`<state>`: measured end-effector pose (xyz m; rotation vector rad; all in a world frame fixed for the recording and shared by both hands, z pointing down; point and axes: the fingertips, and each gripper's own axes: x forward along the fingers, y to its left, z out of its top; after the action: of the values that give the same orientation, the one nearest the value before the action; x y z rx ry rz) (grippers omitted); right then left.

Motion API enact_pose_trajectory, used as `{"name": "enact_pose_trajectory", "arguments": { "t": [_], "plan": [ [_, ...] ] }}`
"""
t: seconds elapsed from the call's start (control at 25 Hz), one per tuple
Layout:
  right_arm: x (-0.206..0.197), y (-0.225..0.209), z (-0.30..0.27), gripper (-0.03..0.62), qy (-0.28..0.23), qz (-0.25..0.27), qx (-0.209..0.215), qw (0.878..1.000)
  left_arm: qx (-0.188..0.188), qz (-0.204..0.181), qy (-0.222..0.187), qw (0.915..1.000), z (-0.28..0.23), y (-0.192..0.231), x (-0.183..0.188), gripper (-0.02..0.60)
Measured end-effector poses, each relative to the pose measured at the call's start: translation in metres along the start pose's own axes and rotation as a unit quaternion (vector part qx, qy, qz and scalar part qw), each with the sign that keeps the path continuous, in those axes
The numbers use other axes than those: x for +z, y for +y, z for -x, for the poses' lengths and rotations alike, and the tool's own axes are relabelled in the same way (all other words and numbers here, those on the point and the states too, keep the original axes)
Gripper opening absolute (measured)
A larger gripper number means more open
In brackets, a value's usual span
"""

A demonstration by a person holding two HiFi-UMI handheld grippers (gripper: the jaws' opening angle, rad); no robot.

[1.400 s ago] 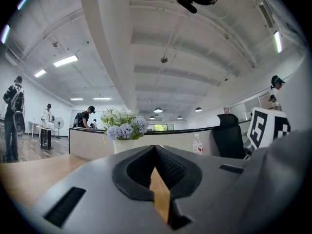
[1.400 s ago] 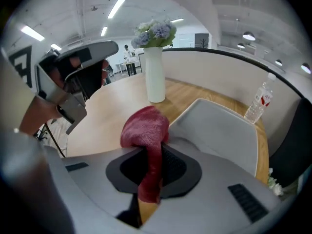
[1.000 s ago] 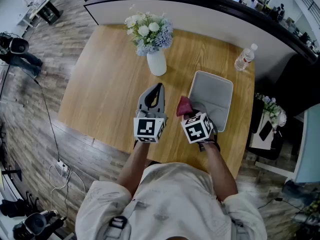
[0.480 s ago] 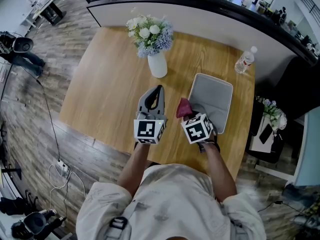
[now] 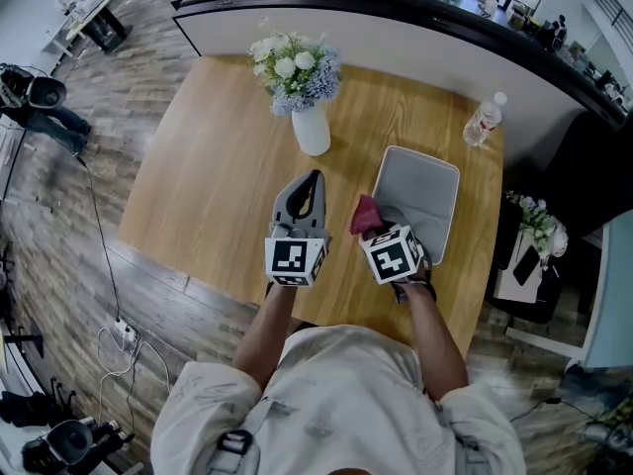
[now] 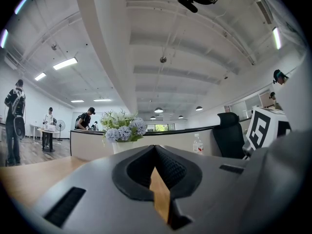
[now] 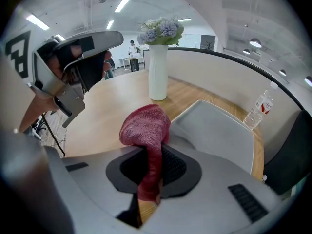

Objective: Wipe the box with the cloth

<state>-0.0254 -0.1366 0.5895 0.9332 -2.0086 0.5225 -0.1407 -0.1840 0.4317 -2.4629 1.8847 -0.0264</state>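
Observation:
A flat grey box [image 5: 420, 193] lies on the wooden table [image 5: 208, 166], right of centre; in the right gripper view the box [image 7: 214, 130] fills the middle right. My right gripper [image 5: 374, 218] is shut on a dark red cloth [image 5: 366, 214], which bunches above the jaws [image 7: 146, 126] just off the box's near left edge. My left gripper [image 5: 312, 179] hangs beside it over bare wood, left of the box; its jaws are closed with nothing between them [image 6: 155, 152].
A white vase of flowers [image 5: 305, 97] stands behind the grippers. A water bottle [image 5: 484, 117] sits at the table's far right corner. A curved counter [image 5: 396, 28] runs behind the table. People stand far off at the left.

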Motion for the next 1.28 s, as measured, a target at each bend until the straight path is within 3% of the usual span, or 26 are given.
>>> {"name": "enact_pose_trajectory", "arguments": {
  "t": [1.28],
  "plan": [
    [-0.021, -0.029, 0.014, 0.064, -0.019, -0.045, -0.018, 0.999, -0.020, -0.004, -0.003, 0.9998, -0.004, -0.022, 0.003, 0.009]
  ]
}}
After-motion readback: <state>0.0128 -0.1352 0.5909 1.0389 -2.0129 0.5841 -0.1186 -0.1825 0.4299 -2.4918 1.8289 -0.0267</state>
